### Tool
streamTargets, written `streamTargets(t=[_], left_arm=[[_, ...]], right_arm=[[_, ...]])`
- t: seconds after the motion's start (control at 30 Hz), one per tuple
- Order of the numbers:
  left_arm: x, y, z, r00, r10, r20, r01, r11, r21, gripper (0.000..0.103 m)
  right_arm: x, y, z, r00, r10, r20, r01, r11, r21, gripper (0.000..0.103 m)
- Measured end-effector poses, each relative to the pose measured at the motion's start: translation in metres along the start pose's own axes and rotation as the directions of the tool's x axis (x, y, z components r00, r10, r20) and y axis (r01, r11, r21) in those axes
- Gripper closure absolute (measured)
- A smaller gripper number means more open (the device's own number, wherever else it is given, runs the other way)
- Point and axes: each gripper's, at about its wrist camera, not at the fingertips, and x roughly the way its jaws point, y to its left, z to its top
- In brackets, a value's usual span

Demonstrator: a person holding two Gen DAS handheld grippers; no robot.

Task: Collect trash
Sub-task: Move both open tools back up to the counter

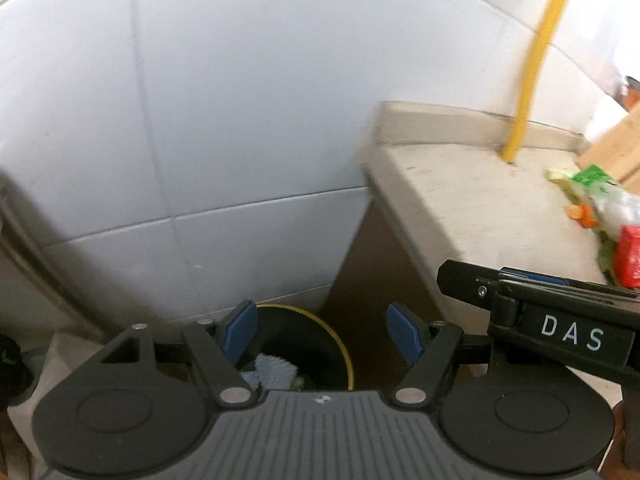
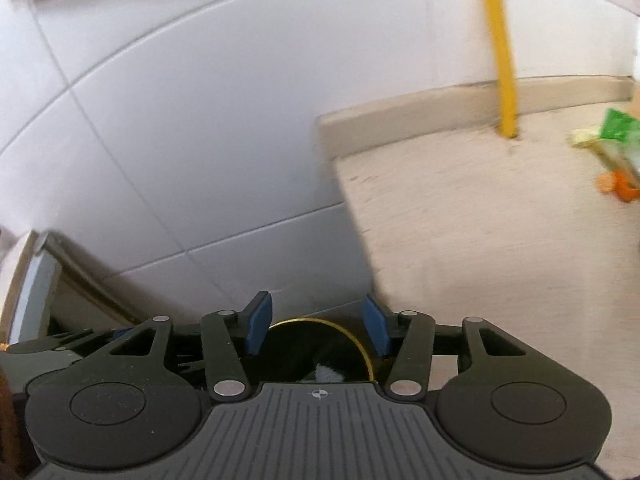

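Observation:
A black trash bin with a yellow rim (image 1: 344, 354) stands on the floor beside the counter; it holds pale blue crumpled trash (image 1: 274, 372). It also shows in the right wrist view (image 2: 360, 350). My left gripper (image 1: 322, 334) is open and empty, above the bin. My right gripper (image 2: 318, 330) is open and empty, also above the bin; its body shows in the left wrist view (image 1: 560, 320). Trash lies on the beige counter (image 1: 460, 200) at the right: a green-and-white wrapper (image 1: 596, 188), orange bits (image 1: 582, 214) and a red packet (image 1: 630, 256).
A white tiled wall (image 1: 200, 120) rises behind the bin. A yellow pipe (image 1: 532, 64) comes up from the counter's back. A cardboard box (image 1: 616, 144) stands at the far right. A dark cabinet side (image 1: 380, 264) is right of the bin.

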Motion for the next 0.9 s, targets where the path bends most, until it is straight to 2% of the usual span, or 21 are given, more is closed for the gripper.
streamTargets(t=[0.23, 0.4, 0.63, 0.9], left_arm=[[-0.009, -0.033, 0.008, 0.998, -0.060, 0.032, 0.057, 0.995, 0.078, 0.037], [-0.021, -0.060, 0.011, 0.993, -0.106, 0.060, 0.097, 0.985, 0.143, 0.037], [-0.029, -0.095, 0.013, 0.982, -0.175, 0.072, 0.155, 0.961, 0.229, 0.037], [-0.030, -0.131, 0.011, 0.969, -0.240, 0.059, 0.209, 0.923, 0.322, 0.037]], right_arm=[[-0.032, -0.026, 0.002, 0.997, -0.052, 0.065, 0.050, 0.998, 0.042, 0.040], [-0.058, -0.038, 0.001, 0.986, -0.109, 0.124, 0.103, 0.993, 0.051, 0.035], [-0.091, -0.060, -0.005, 0.959, -0.210, 0.193, 0.196, 0.977, 0.088, 0.034], [-0.116, -0.082, -0.014, 0.926, -0.308, 0.219, 0.279, 0.948, 0.153, 0.031]])
